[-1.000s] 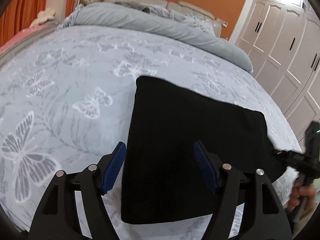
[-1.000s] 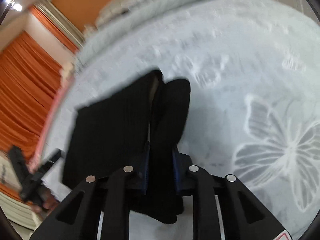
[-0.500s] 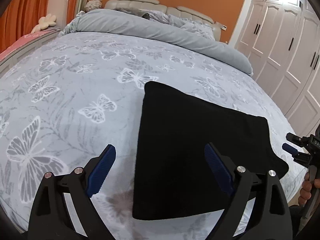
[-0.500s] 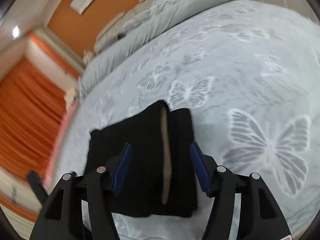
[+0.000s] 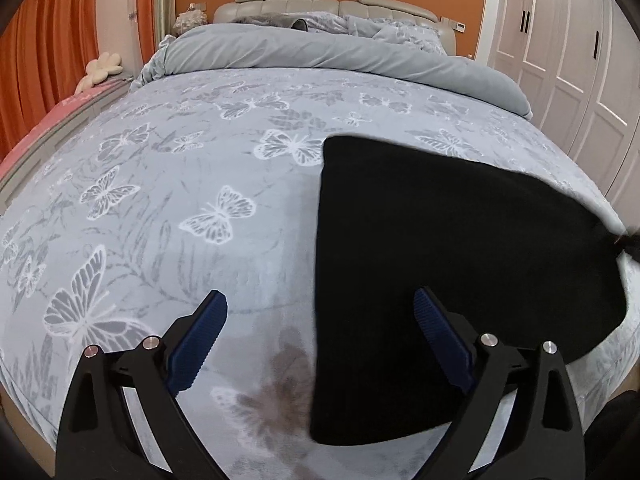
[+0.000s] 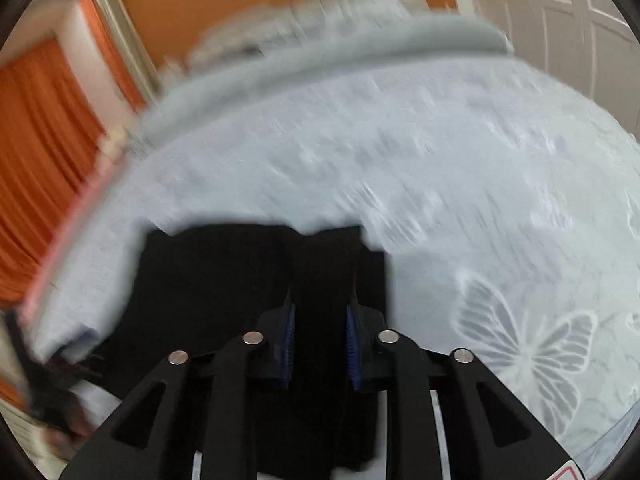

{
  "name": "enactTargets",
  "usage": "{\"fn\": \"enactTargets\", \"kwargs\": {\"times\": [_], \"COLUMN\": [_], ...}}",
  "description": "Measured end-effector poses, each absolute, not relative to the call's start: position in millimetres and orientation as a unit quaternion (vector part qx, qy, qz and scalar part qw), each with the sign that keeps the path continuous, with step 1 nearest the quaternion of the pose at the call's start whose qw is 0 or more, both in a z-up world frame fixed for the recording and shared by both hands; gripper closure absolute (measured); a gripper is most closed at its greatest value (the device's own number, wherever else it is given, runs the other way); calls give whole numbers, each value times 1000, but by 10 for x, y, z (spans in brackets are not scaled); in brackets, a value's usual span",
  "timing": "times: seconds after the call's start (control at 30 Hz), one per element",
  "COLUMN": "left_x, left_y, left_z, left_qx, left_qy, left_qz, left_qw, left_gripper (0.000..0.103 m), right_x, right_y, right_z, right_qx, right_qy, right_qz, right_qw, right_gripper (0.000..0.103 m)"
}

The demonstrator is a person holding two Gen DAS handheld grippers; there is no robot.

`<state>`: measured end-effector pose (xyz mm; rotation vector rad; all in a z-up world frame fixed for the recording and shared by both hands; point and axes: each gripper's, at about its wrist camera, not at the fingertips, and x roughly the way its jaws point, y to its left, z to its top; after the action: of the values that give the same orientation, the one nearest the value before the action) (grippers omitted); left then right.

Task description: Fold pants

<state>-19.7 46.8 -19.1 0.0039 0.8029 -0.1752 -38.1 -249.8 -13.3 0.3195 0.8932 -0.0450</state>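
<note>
The black pants (image 5: 452,264) lie folded into a flat rectangle on the bed, right of centre in the left wrist view. My left gripper (image 5: 320,332) is open and empty, held above the pants' left edge, its right blue pad (image 5: 440,336) over the cloth. In the blurred right wrist view the pants (image 6: 224,280) fill the lower middle. My right gripper (image 6: 320,332) is shut on a raised fold of the pants at their near edge.
The bed has a grey butterfly-print cover (image 5: 160,200) with a rolled grey duvet (image 5: 320,52) and headboard at the far end. White wardrobe doors (image 5: 580,48) stand to the right, orange curtains (image 5: 48,48) to the left. A brownish stain (image 5: 276,392) marks the cover near me.
My right gripper was shut on the pants a second ago, opened half a second ago, and has shut on a fold again. My left gripper stayed open and shifted left.
</note>
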Motion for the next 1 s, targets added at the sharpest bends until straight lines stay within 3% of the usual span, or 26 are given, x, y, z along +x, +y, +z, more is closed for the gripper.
{"fn": "enactTargets", "kwargs": {"times": [0.03, 0.1, 0.17, 0.37, 0.67, 1.0], "left_x": [-196, -186, -184, -191, -172, -111], "left_y": [468, 457, 463, 501, 578, 499], "left_z": [-198, -218, -234, -273, -560, -577], "left_qx": [1, 9, 11, 3, -93, -144], "left_qy": [391, 396, 398, 408, 500, 485], "left_qz": [-84, -76, -68, -59, -143, -181], "left_qw": [916, 915, 915, 911, 849, 844], "left_gripper": [9, 9, 9, 5, 5, 5], "right_x": [-310, -359, -459, -798, -1030, -821], "right_y": [-2515, -2507, -2497, -2593, -2626, -2477], "right_z": [-405, -264, -46, -127, -468, -574], "right_qx": [161, 176, 172, 240, 324, 340], "right_qy": [459, 436, 398, 394, 422, 431], "right_qz": [-17, -15, -19, -24, 2, 10], "right_qw": [873, 882, 901, 887, 847, 836], "right_gripper": [80, 73, 51, 30, 21, 14]}}
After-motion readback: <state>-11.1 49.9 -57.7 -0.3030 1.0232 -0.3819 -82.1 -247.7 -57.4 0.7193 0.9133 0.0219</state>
